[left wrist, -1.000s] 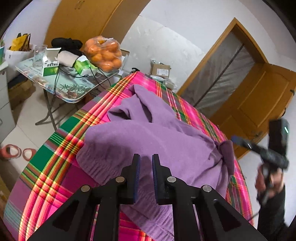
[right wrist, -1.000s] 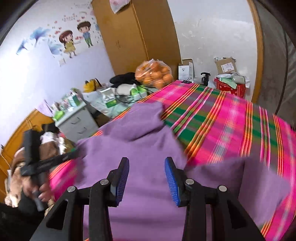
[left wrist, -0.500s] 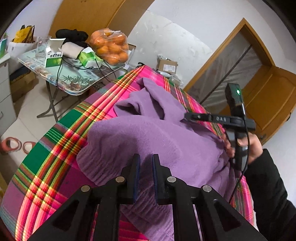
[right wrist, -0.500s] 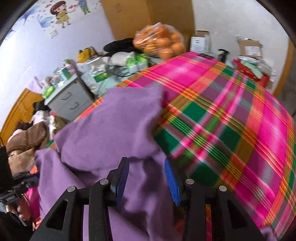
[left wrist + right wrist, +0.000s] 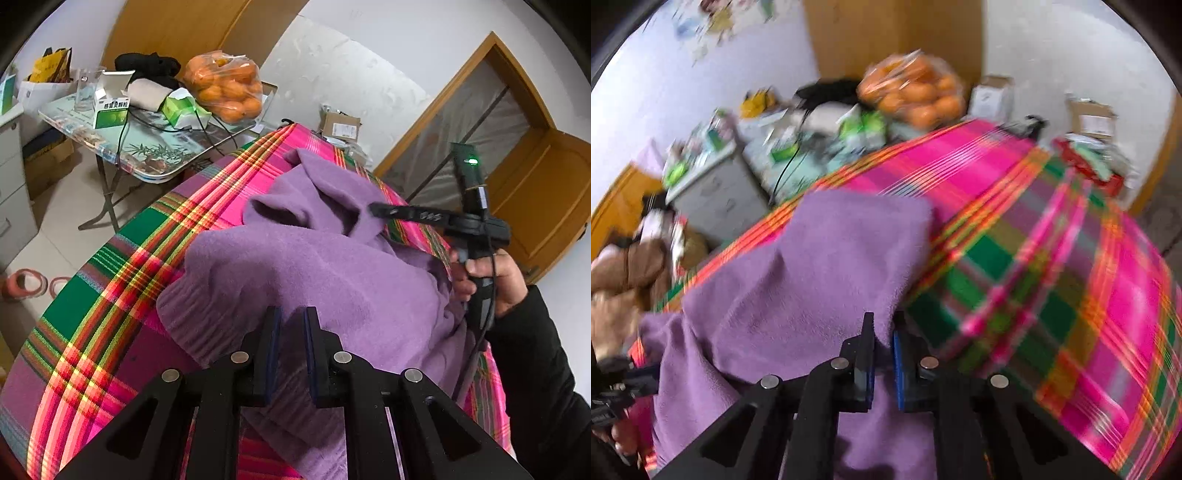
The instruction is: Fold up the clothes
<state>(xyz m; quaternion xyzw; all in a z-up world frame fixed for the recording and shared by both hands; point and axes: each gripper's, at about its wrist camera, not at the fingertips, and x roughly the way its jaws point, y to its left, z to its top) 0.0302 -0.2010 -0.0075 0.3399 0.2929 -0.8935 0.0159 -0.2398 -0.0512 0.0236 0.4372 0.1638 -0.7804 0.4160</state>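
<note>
A purple knit sweater (image 5: 314, 266) lies bunched on a table with a pink, green and orange plaid cloth (image 5: 122, 280). My left gripper (image 5: 291, 325) is shut on the sweater's near hem, with purple fabric between its pads. My right gripper (image 5: 884, 332) is shut on a fold at the sweater's (image 5: 812, 280) right edge; that view is blurred. The right gripper's body and the hand holding it also show in the left wrist view (image 5: 476, 229), at the sweater's far right side.
A side table (image 5: 147, 147) beyond the plaid cloth's left edge carries a bag of oranges (image 5: 225, 88), boxes and cables. Cardboard boxes (image 5: 338, 125) sit past the far end. A grey drawer unit (image 5: 716, 192) stands to the left. A wooden door (image 5: 535, 199) is at right.
The right gripper came down onto the sweater's right side and closed from open onto a fold. The left gripper kept its hold on the hem and shifted slightly.
</note>
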